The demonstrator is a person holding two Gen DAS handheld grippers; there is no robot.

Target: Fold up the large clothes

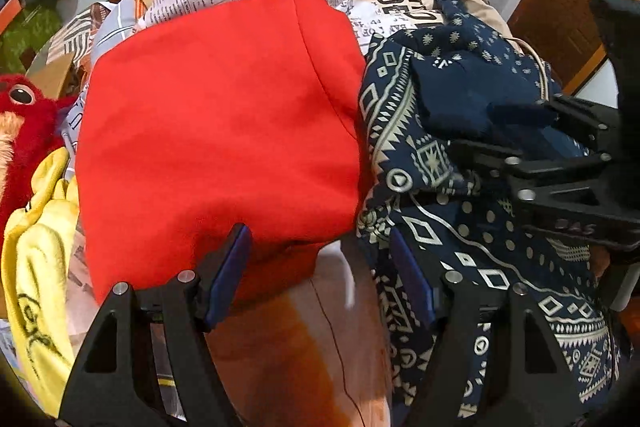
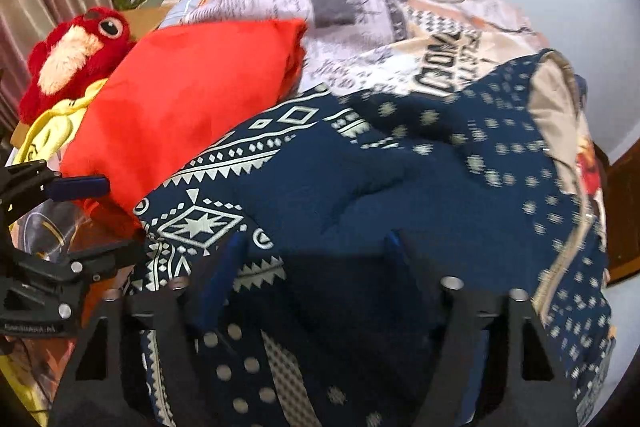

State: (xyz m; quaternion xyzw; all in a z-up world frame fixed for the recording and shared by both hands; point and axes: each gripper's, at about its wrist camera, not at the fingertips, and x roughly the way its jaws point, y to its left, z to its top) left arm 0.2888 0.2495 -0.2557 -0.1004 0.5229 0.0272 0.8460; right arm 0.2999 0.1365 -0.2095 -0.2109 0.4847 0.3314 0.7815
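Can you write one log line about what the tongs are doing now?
left tongs: open, over red cloth edge | right tongs: around navy patterned garment, grip unclear | fold: not yet done

Both wrist views look steeply down, close, sharing the red cloth [image 1: 216,131].

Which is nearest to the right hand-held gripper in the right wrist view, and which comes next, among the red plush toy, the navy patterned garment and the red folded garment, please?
1. Navy patterned garment: directly at the right hand-held gripper, between its fingers.
2. Red folded garment: farther up and to the left, beside the navy one.
3. Red plush toy: farthest, at the far left behind the red garment.
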